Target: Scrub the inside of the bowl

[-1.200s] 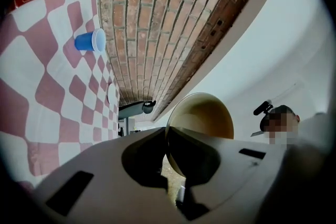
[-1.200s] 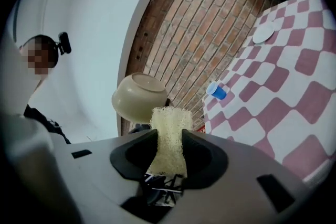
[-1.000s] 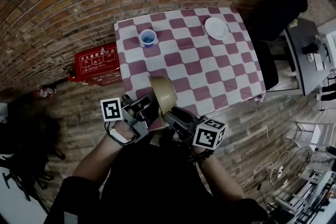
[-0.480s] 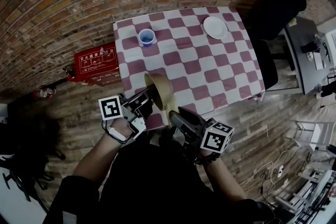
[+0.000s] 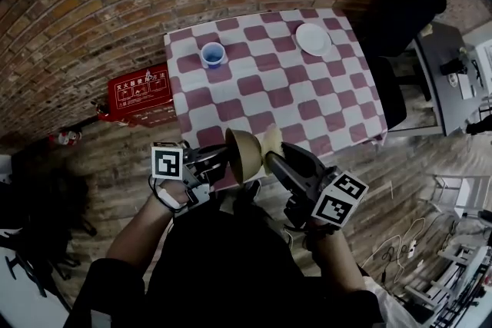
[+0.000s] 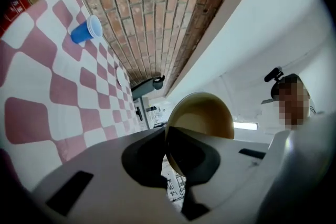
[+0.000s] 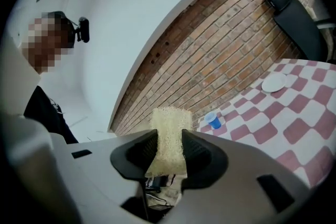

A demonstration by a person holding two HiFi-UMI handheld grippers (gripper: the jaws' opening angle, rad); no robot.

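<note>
A tan bowl hangs on its side above the table's near edge, its rim pinched in my left gripper, which is shut on it. In the left gripper view the bowl rises between the jaws, its rounded outside showing. My right gripper is shut on a pale yellow scrub sponge held just right of the bowl. The sponge stands upright between the right jaws in the right gripper view.
The checked tablecloth table carries a blue cup at its far left and a white plate at its far right. A red box sits on the floor left of the table. A black chair stands at the right.
The bowl has tipped from mouth-up to lying on its side, lower and nearer. My right gripper has risen from under the bowl to its right, so the sponge now shows beside it.
</note>
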